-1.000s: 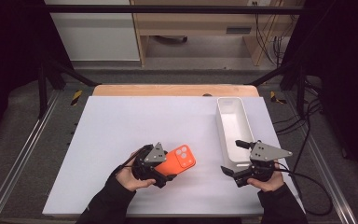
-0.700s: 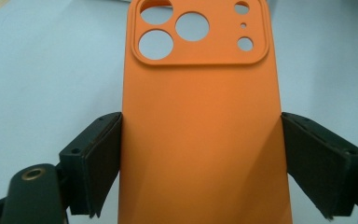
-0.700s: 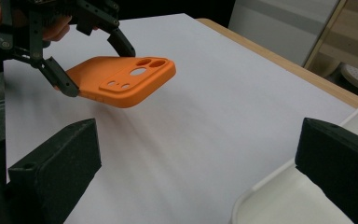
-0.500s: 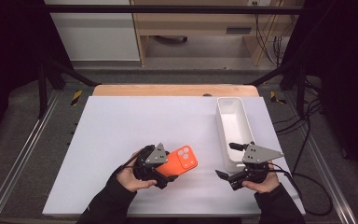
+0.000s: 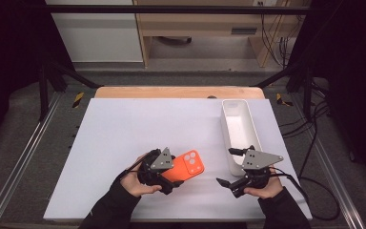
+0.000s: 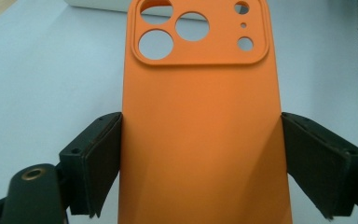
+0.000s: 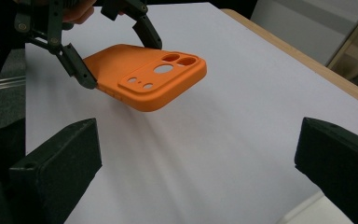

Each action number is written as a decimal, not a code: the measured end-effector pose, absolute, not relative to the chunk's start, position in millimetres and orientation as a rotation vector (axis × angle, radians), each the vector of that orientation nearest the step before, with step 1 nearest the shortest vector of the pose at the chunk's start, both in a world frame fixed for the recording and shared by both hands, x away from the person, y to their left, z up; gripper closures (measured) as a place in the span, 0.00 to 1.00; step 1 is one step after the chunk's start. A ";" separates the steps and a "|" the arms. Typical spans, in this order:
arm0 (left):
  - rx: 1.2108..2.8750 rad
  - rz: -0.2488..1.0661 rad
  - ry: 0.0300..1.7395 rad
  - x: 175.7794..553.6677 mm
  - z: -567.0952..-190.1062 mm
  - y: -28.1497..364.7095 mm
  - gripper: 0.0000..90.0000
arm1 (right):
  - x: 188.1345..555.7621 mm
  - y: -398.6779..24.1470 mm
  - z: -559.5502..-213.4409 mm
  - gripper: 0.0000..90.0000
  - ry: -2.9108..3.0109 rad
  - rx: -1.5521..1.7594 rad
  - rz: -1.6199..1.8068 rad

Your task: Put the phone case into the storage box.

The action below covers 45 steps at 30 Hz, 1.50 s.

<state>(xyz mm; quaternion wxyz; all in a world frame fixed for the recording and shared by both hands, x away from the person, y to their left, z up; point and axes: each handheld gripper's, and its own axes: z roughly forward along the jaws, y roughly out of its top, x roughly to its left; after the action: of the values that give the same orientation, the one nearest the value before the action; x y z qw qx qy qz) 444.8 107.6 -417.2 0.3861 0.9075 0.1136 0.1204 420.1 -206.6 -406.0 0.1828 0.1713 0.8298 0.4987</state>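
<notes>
An orange phone case (image 5: pixel 189 164) with round camera cut-outs is held just above the white table, back side up and slightly tilted. My left gripper (image 5: pixel 174 175) is shut on it, its black pads (image 6: pixel 103 158) pressing on the two long edges of the case (image 6: pixel 200 130). In the right gripper view the case (image 7: pixel 151 77) juts out from the left gripper (image 7: pixel 119 59). To its right, my right gripper (image 5: pixel 229 167) is open, facing the case with nothing between its jaws (image 7: pixel 198 140).
A long white tray (image 5: pixel 225 129) lies along the right side of the white table (image 5: pixel 138 129), just beyond the right gripper. A wooden strip (image 5: pixel 171 92) borders the far edge. Cables trail off the right.
The right gripper has shifted slightly left, toward the case. The left gripper and the case have stayed where they were.
</notes>
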 end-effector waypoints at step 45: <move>2.313 0.332 0.117 438.8 -409.9 104.0 0.17 | 412.2 -171.7 -398.0 0.03 2.490 0.204 1.225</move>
<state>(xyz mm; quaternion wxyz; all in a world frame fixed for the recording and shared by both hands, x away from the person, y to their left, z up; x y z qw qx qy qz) 438.8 104.0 -409.9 0.3905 0.9101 0.0461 0.1305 412.2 -171.7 -398.0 0.1783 0.0720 0.8805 0.4333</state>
